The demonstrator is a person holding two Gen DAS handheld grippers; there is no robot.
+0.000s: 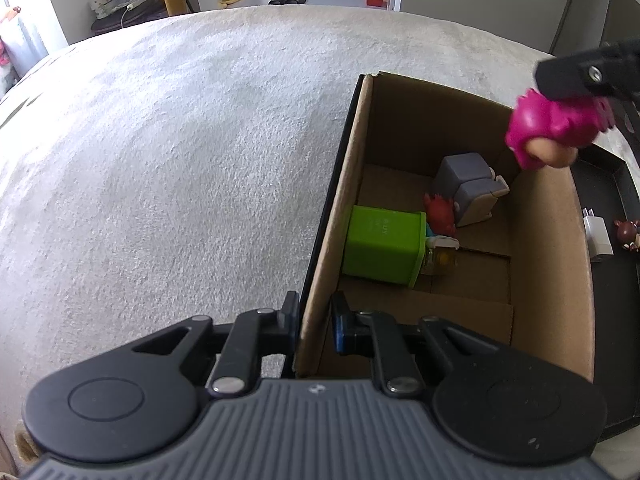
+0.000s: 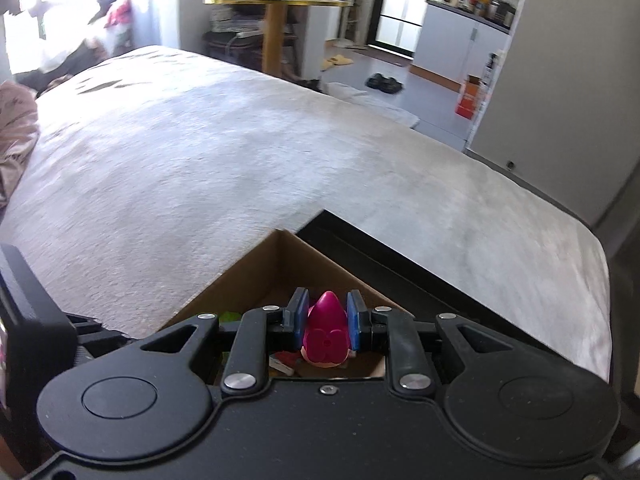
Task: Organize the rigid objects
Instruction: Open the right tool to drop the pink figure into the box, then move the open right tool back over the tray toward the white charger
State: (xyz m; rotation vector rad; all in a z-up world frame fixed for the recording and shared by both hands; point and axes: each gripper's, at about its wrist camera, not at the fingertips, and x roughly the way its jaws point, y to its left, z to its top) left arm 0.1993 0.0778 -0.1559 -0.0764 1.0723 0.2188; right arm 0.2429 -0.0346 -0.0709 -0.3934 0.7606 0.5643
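Pink figurine (image 2: 325,334) lower half hidden behind right hand-held gripper (image 2: 327,322), brown figurine (image 1: 629,234) cut by frame edge

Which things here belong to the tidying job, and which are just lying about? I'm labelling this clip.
Job: cardboard box, pink toy in the right gripper, left gripper clamping the box wall, green block, grey figure.

Lying about: slippers, round table.
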